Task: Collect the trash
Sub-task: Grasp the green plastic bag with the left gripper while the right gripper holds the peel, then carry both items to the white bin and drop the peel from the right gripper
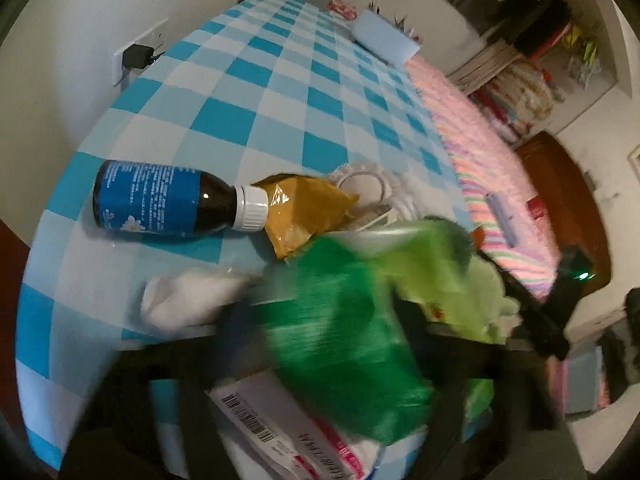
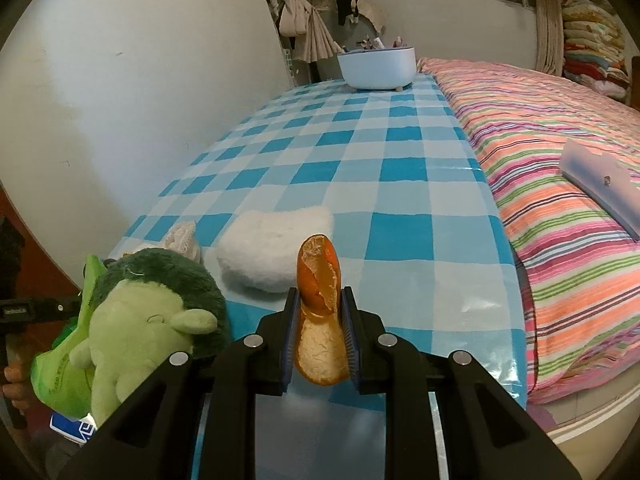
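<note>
Right gripper [image 2: 319, 312] pinches curled orange peel [image 2: 319, 280] above checked blue tablecloth [image 2: 400, 200]; thin peel may slip before reaching green plastic bag [image 2: 60, 376] at 9 o'clock; left gripper's opening unclear

Desk [image 2: 400, 184] covered in blue-and-white checked oilcloth, left long edge against the wall, right long edge against a striped bed [image 2: 560, 168]. At the far end, near the right edge, a pale round tub [image 2: 376, 66]. Toward the near end, lying directly on the cloth: a white fluffy pad [image 2: 272, 252]; just left of it a small lacy piece [image 2: 182, 236]; a green plush toy [image 2: 152, 312] at the near left corner. Also there: a brown bottle [image 1: 176, 204] on its side, blue label, white cap touching a crumpled yellow wrapper [image 1: 304, 212]. On the bed, a flat pale box [image 2: 604, 184].
</note>
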Tool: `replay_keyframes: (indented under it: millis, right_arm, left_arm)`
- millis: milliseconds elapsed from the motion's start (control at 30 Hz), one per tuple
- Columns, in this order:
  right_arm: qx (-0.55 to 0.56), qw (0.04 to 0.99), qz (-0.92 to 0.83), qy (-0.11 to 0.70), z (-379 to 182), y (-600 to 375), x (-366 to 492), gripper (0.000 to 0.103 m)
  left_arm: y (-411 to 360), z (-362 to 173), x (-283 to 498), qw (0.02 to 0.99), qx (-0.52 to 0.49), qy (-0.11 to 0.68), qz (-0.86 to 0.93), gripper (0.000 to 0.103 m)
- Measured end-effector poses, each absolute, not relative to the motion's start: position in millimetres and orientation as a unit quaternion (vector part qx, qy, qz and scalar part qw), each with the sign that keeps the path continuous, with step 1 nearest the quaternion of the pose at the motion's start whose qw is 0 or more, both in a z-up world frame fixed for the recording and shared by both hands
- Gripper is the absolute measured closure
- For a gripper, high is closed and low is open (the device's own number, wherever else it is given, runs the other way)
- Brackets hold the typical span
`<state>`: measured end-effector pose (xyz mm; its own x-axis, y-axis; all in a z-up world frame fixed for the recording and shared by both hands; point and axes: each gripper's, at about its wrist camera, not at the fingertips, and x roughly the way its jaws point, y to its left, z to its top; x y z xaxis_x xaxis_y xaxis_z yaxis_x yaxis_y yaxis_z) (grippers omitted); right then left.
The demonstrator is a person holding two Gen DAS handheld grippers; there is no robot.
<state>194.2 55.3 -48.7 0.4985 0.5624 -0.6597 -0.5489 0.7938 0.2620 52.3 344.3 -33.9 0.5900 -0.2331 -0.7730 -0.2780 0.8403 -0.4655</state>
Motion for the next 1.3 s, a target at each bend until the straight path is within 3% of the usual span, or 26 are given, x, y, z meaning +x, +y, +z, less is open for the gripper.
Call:
replay_keyframes:
  millis: [67,133,167,200,400,1000,1300]
  right_arm:
    - [0.011,0.868,0.319,0.381,-47.1,51.9,193.0,0.083]
    - [0.013,0.87,0.317,0.378,-45.7,48.3,191.8,0.083]
    - [0.014,0.87,0.316,0.378,-45.1,47.0,191.6,0.083]
    - [0.017,0.871,0.316,0.375,-43.8,44.9,190.8,0.083]
    - [0.023,0.88,0.313,0.356,-32.3,34.5,183.5,0.083]
    - [0.042,0.91,0.283,0.299,0.7,-24.0,162.4,0.083]
    - [0.041,0.926,0.25,0.28,10.9,-70.1,143.5,0.083]
  left_arm:
    - [341.2,-37.5,54.1,0.845,-0.28,0.456,0.014,0.065]
    - [339.2,-36.2,54.1,0.85,-0.272,0.451,0.021,0.073]
    - [338.2,-34.5,53.4,0.853,-0.269,0.447,0.019,0.086]
    - [337.1,-32.8,52.8,0.855,-0.268,0.444,0.018,0.089]
    - [325.3,-14.9,43.9,0.878,-0.248,0.409,0.018,0.095]
    - [267.7,57.2,19.5,0.937,-0.201,0.285,-0.018,0.096]
    - [223.1,62.6,33.2,0.938,-0.178,0.292,-0.062,0.096]
